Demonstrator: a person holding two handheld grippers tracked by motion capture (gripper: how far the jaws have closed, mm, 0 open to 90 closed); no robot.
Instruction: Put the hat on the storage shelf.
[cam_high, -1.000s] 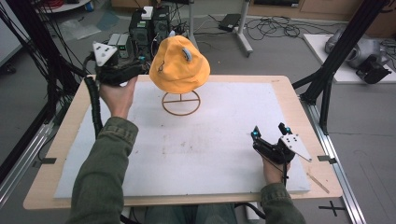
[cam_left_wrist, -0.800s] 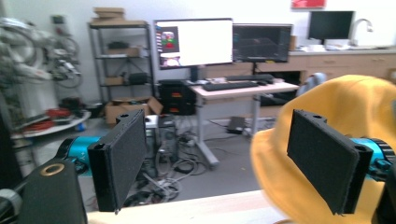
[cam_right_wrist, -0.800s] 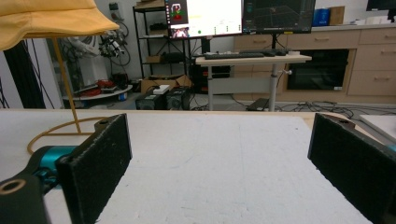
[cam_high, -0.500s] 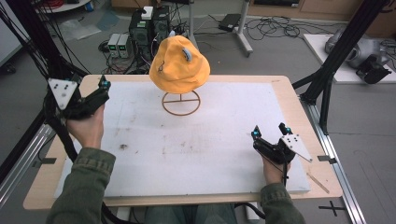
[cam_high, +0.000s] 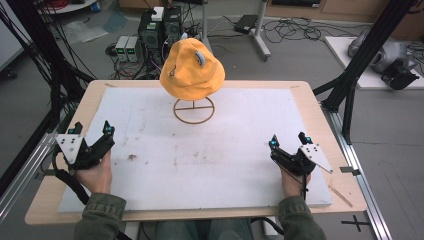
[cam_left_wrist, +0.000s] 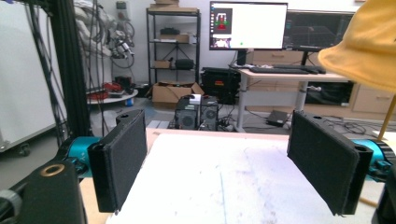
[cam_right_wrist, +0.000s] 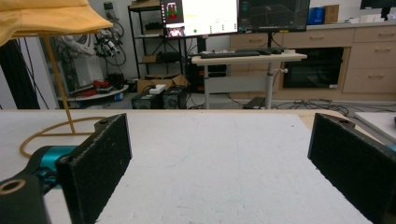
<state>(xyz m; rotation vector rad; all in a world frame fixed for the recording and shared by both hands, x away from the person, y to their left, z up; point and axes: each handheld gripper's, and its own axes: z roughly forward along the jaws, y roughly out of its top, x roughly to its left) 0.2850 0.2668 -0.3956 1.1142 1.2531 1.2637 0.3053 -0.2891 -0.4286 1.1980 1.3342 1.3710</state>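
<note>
An orange hat (cam_high: 192, 69) sits on a thin wire stand (cam_high: 193, 111) at the back middle of the white board (cam_high: 200, 160). My left gripper (cam_high: 91, 132) rests at the board's left edge, open, with nothing between its jaws. At the front right, my right gripper (cam_high: 288, 139) is open and empty too. In the left gripper view the hat (cam_left_wrist: 365, 46) hangs at the upper right beyond the gripper (cam_left_wrist: 224, 172). The right gripper view has the hat's brim (cam_right_wrist: 51, 21) and stand (cam_right_wrist: 58, 88) at the upper left, far from the gripper (cam_right_wrist: 219, 163).
The board lies on a wooden table (cam_high: 320, 107). Black frame posts (cam_high: 357, 65) rise at both sides. Computer boxes and cables (cam_high: 150, 35) lie on the floor behind the table. Desks with monitors (cam_right_wrist: 233, 16) stand farther back.
My left gripper has swung away from the hat, leftward and toward the front, down to the board's left edge. The right gripper has stayed in place.
</note>
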